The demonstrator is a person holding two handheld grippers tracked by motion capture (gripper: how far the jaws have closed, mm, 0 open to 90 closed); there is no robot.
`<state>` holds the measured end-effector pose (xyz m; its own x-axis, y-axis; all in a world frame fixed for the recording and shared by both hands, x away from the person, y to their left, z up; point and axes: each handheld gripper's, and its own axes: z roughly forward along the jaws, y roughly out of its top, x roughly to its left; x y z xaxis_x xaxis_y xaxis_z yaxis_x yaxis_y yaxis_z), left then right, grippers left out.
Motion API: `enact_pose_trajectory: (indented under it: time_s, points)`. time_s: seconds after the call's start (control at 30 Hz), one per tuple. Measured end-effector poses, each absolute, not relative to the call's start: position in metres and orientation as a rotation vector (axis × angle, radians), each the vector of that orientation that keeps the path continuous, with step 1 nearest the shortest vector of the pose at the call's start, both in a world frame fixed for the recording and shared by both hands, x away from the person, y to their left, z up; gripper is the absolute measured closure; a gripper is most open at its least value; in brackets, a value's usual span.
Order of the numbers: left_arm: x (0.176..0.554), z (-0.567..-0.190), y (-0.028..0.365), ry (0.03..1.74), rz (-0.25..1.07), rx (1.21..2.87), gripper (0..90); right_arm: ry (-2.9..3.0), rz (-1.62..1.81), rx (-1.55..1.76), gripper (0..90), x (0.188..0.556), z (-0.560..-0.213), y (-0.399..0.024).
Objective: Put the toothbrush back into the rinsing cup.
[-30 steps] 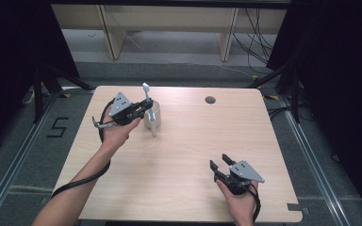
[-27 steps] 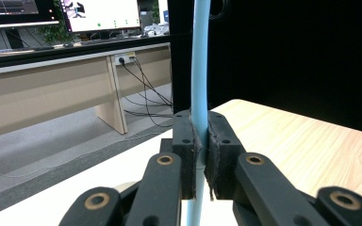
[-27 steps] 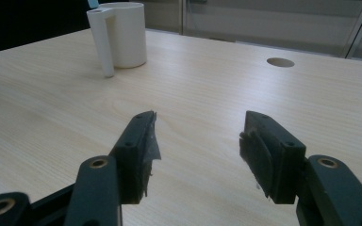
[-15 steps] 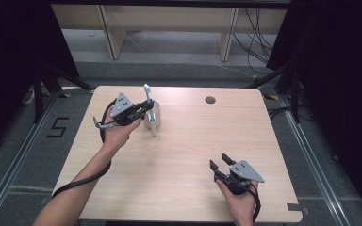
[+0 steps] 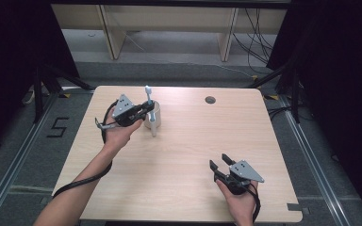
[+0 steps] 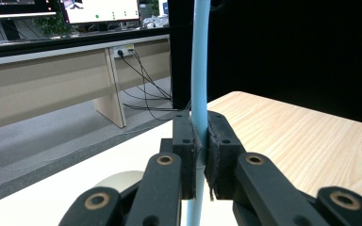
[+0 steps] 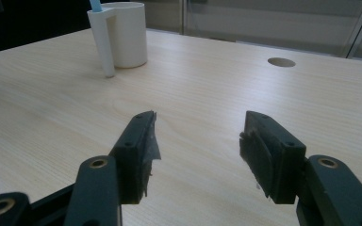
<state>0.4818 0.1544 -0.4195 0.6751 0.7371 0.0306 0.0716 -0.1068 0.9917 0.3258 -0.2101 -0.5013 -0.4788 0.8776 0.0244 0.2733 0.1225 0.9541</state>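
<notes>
The task's thing is a slim pale-blue plastic toothbrush (image 5: 147, 95) standing almost upright in a white cylindrical plastic cup (image 5: 153, 117) with a long straight handle. The cup sits on the light wood bench (image 5: 193, 155) at about ten o'clock from the bench's middle, well short of the round cable hole (image 5: 210, 100) at one o'clock.

The left gripper (image 5: 139, 109) has its jaws clenched on the toothbrush's stem; in the left gripper view the blue shaft (image 6: 199, 94) runs straight up between the two black pads, pinched at its middle, with the cup's rim (image 6: 118, 181) showing below. The right gripper (image 5: 219, 162) rests near the bench's five o'clock corner, jaws released and holding nothing, well apart from the cup, which stands at its eleven o'clock in its own view (image 7: 122, 33).

The toothbrush looks very light and fairly stiff, though a thin shaft like this will likely flex a little and may swivel in the pads if pinched off-centre. Smooth plastic is probably slippery, so the mid-stem hold, square across the flat of the handle, seems the right place. The cup is likely light too and could tip or drag along if the brush catches its rim; steadying it by its wall or handle would be the safer choice.
</notes>
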Motion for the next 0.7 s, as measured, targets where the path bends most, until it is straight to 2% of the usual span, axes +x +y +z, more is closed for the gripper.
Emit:
enact_pose_trajectory:
  time_s: [0.7]
  points:
    - [0.486,-0.438,0.155,0.702,0.624,1.618,82.9,1.84,1.341,1.093,45.3,0.326,-0.502,-0.21]
